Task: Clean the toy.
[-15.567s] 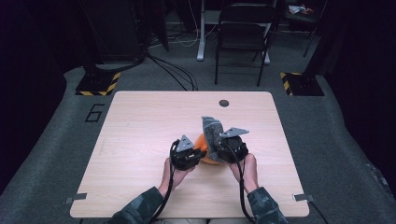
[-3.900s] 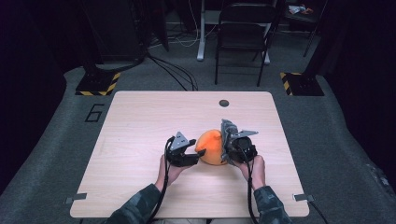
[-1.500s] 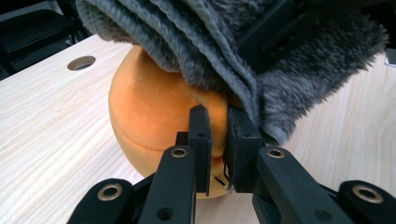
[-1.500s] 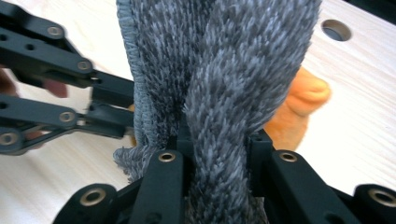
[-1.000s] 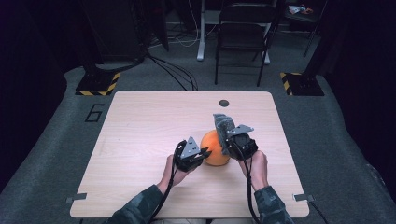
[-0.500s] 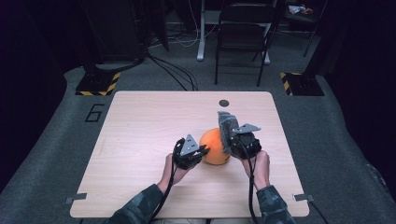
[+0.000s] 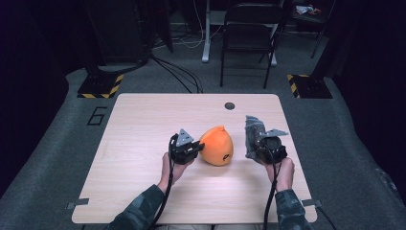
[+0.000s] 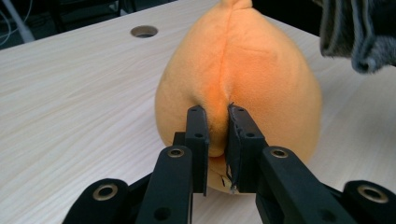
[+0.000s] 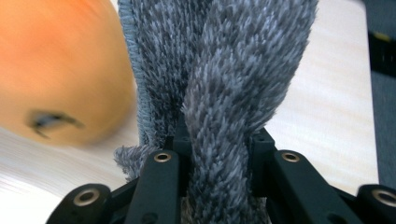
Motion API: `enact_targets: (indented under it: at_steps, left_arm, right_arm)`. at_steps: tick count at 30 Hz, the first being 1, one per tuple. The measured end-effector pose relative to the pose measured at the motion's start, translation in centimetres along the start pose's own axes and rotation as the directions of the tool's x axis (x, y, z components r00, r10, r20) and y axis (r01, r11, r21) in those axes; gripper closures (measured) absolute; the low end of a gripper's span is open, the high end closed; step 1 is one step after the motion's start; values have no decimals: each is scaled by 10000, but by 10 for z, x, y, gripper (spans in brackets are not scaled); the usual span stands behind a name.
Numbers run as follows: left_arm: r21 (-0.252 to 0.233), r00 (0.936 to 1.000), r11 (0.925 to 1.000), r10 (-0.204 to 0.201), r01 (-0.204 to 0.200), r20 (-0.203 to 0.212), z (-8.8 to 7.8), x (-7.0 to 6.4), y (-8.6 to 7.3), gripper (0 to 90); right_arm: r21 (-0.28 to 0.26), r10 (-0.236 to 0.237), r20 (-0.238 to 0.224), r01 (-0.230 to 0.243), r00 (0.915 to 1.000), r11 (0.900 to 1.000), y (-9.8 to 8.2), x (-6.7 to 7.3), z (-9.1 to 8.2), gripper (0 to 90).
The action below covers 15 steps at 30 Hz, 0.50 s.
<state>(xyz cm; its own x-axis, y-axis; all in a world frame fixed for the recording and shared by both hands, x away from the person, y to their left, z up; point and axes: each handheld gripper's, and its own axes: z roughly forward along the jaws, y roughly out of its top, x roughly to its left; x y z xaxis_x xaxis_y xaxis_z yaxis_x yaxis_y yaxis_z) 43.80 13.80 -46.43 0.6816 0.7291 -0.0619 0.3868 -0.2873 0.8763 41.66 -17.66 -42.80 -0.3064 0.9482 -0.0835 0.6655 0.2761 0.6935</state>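
Tabletop: grey cloth [image 9: 224,93] hides right claw [image 9: 219,154] pads.

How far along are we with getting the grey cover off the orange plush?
Done: the cover is off and apart from the plush. In hand: the right gripper clamps the cover, the left gripper pinches a fold of the plush. Left: setting both down.

Orange teardrop plush [image 7: 217,145] sits upright mid-table; shaggy grey cloth [image 7: 253,135] hangs bunched beside it
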Motion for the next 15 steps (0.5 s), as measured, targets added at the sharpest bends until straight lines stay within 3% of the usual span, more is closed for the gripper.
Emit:
enact_targets:
  at_steps: [5, 15]
  left_arm:
    - [60, 9981, 9982, -589, 590, -182, 3, 13, -4, 789]
    - [174, 9922, 9937, -1098, 1110, -591, 8, 29, -9, 754]
  right_arm:
    - [842, 208, 110, -216, 9997, 9962, -16, -12, 22, 712]
    - [1762, 454, 244, -490, 9987, 9831, -37, -22, 49, 681]
